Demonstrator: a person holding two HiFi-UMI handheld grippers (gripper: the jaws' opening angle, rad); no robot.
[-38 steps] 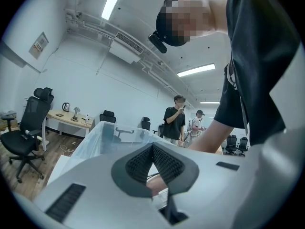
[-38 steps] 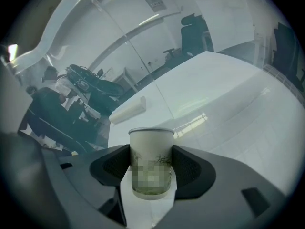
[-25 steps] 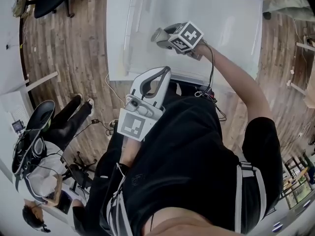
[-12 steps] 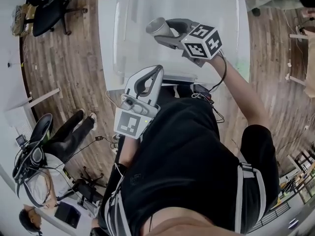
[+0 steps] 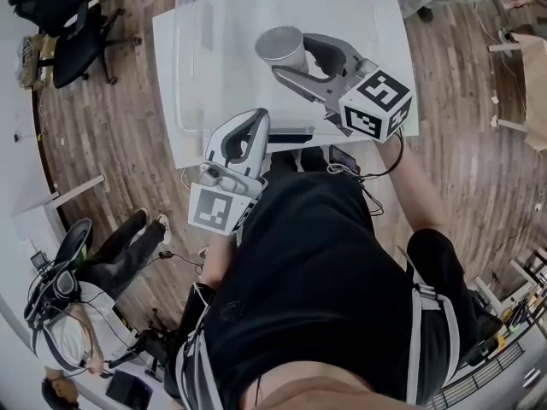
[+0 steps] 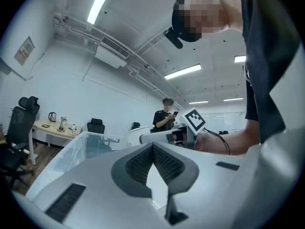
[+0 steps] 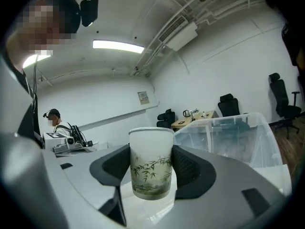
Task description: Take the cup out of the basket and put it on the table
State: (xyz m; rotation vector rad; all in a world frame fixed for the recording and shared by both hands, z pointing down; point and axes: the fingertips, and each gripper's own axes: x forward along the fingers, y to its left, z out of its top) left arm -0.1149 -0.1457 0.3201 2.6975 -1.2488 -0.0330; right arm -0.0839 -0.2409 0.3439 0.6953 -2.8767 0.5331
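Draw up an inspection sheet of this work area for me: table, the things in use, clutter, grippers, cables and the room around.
Surface: white table, bare where it shows.
Job's things: paper cup with a bamboo print, upright, outside the clear plastic basket that stands beside it on the table; whether the cup touches the table cannot be told.
Clutter: nothing seen on the table.
Grippers: right hand-held gripper closed on the cup's sides; left hand-held gripper closed and empty, held near the person's body.
Cables: black cable runs from the right hand-held gripper along the arm.
Surroundings: wooden floor, office chair, another person nearby.
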